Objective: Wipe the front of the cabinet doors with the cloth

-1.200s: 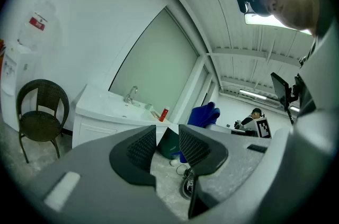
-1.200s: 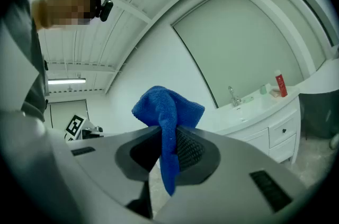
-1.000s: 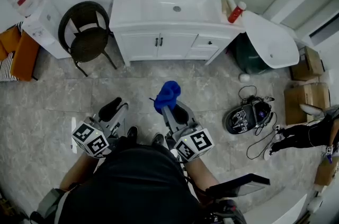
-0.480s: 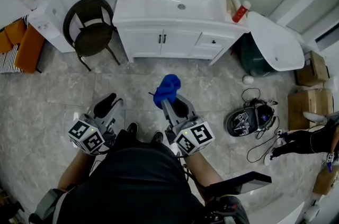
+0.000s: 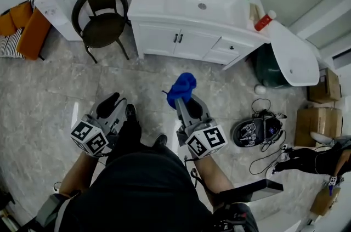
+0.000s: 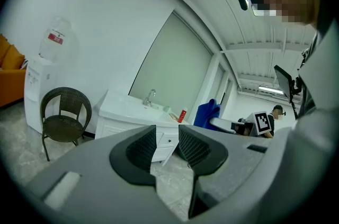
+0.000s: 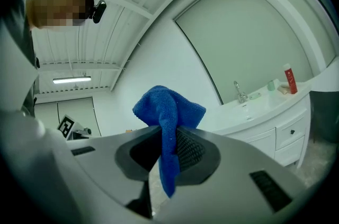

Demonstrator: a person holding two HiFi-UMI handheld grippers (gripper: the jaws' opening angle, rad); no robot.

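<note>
The cloth [image 5: 182,88] is bright blue and plush, bunched into a crumpled wad. It is pinched between the jaws of the right claw [image 5: 185,99]. In the right gripper view the cloth [image 7: 168,112] rises as a rumpled mass above the jaw tips, and a narrow tail hangs down between the pads. It is held in the air, well apart from the cabinet doors [image 5: 176,42]. The doors are white, a pair set side by side, and both are closed. Each carries a short dark upright handle [image 5: 178,38] next to the seam where the two meet. Their fronts face the cloth.
</note>
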